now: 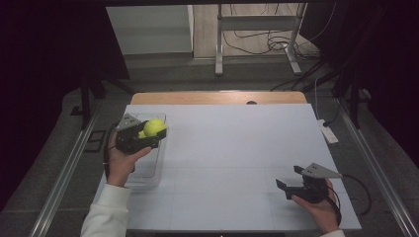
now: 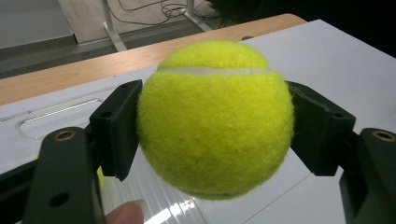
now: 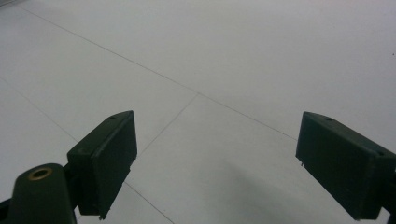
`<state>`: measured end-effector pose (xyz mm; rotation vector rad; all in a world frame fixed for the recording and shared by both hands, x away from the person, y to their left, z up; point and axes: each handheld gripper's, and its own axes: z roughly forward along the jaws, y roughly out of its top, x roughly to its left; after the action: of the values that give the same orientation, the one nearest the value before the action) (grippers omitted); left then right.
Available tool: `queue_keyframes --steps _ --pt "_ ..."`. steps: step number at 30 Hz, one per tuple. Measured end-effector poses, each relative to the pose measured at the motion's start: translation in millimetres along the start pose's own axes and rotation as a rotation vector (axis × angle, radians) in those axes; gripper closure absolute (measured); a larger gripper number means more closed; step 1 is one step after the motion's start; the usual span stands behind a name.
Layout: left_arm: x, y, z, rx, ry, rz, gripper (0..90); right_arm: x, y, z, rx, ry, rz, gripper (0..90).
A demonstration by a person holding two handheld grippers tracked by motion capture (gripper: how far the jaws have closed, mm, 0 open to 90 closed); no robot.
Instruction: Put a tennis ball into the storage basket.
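tennis ball clamped in left gripper | right gripper wide | clear bin faint, perhaps beneath

A lab recording bay. Black curtains flank the white table beyond both grippers (cables loop across the floor behind).

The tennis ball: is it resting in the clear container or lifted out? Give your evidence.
Lifted out. The left gripper is shut on the tennis ball, pads pressing both sides, above the clear container.
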<state>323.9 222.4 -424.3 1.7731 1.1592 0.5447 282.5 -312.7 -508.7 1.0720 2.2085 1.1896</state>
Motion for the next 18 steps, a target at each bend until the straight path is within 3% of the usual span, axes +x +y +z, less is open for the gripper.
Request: queue_keyframes --steps 18 --pt "20.2 -8.3 -2.0 0.032 0.075 -0.021 26.8 1.7 0.8 0.8 -0.002 0.002 -0.001 13.1"
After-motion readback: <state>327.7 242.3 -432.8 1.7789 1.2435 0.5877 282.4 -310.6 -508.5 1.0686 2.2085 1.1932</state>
